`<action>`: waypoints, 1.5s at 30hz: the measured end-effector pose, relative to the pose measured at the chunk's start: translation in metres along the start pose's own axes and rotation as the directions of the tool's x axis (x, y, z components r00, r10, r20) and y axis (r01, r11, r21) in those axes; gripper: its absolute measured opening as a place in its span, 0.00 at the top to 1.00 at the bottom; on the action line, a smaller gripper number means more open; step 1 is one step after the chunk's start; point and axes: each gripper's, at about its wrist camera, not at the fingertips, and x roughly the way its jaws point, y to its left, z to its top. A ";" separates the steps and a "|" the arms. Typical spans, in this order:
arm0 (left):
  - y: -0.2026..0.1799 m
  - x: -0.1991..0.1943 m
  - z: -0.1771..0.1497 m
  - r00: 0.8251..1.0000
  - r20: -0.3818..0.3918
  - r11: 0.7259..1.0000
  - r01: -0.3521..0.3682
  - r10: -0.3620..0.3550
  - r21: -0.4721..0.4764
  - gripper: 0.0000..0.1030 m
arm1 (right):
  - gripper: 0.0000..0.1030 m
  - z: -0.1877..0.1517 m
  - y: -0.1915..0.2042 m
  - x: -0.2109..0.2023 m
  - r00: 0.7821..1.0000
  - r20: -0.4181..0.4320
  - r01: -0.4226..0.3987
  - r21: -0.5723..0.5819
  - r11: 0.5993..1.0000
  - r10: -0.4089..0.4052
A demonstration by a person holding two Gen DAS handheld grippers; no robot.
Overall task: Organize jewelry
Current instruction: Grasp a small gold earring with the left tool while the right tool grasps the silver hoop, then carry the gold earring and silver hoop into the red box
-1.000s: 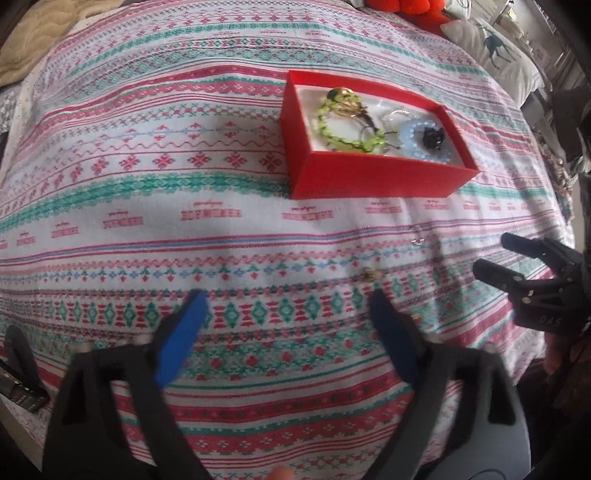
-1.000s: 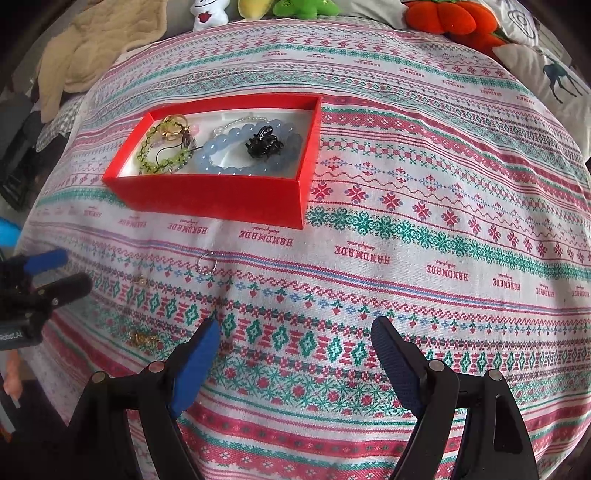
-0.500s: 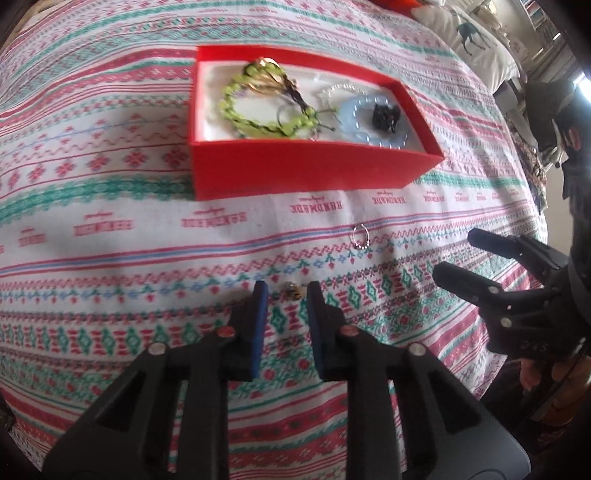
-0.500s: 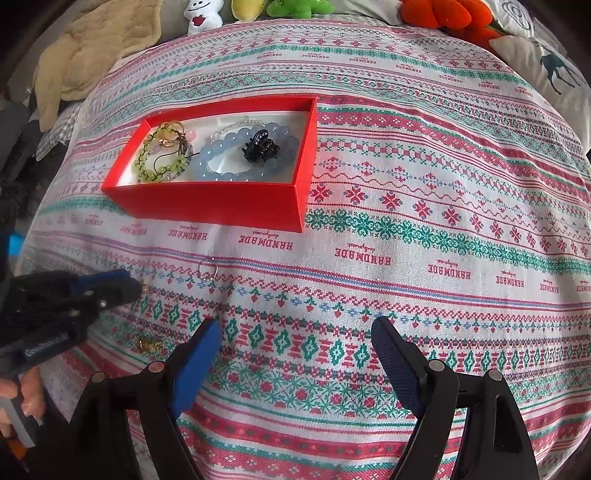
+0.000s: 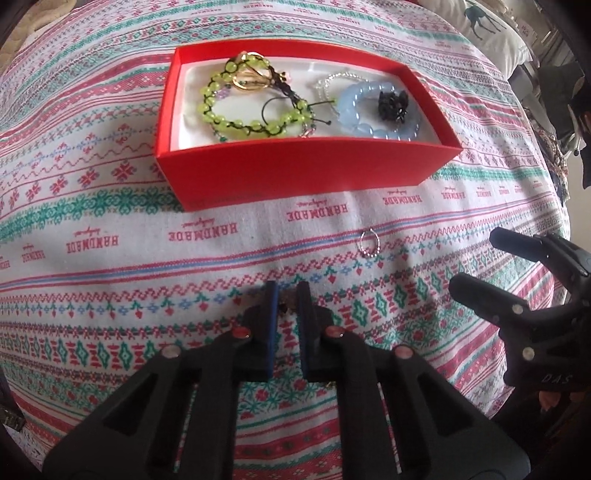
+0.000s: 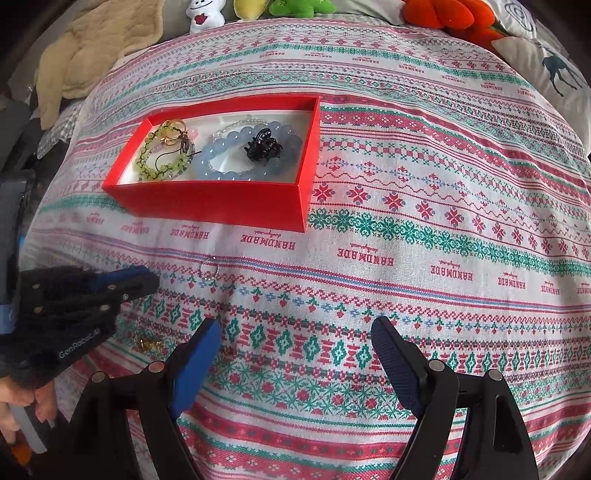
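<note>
A red box (image 5: pixel 295 173) on the patterned bedspread holds a green bead bracelet (image 5: pixel 236 122), a pale blue bead bracelet (image 5: pixel 373 122), a black claw clip (image 5: pixel 393 105) and gold rings (image 5: pixel 251 77). A thin silver ring (image 5: pixel 369 243) lies loose in front of the box. My left gripper (image 5: pixel 288 291) points down at the cloth. Its jaws are closing, a narrow gap remains, and a tiny gold piece (image 5: pixel 283 307) sits between the pads. My right gripper (image 6: pixel 295 328) hangs wide open over bare cloth with nothing between its fingers. Another gold piece (image 6: pixel 147 343) lies to its left.
Plush toys (image 6: pixel 299 7) and an orange one (image 6: pixel 447 14) line the far edge of the bed. A beige blanket (image 6: pixel 92 48) is bunched at the back left, and a deer-print pillow (image 6: pixel 554 70) lies at the back right. A hand (image 6: pixel 22 406) holds the left gripper's handle.
My left gripper has moved forward toward the box and down, and its jaws have gone from wide open to nearly together around the tiny gold piece. The right gripper has not moved.
</note>
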 end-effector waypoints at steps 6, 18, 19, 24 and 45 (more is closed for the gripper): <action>0.014 -0.012 0.003 1.000 0.032 1.000 0.001 0.000 -0.031 0.94 | 0.18 0.006 0.002 -0.002 1.000 0.006 -0.010 0.006 1.000 0.010; 0.040 -0.027 0.002 0.997 0.077 0.996 0.007 0.000 -0.088 0.94 | 0.34 0.031 0.020 0.011 0.992 -0.005 -0.122 0.050 0.991 0.122; 0.040 -0.027 0.001 0.997 0.077 0.996 0.005 0.002 -0.088 0.94 | 0.42 0.034 0.023 0.013 0.990 -0.010 -0.142 0.054 0.988 0.142; 0.043 -0.027 -0.002 0.998 0.067 0.996 0.003 0.003 -0.084 0.94 | 0.61 0.043 0.042 0.031 0.983 -0.041 -0.177 0.054 0.983 0.179; 0.047 -0.030 -0.013 0.998 0.063 0.996 0.005 0.001 -0.088 0.94 | 0.86 0.049 0.078 0.062 0.997 -0.035 -0.063 -0.032 0.997 0.062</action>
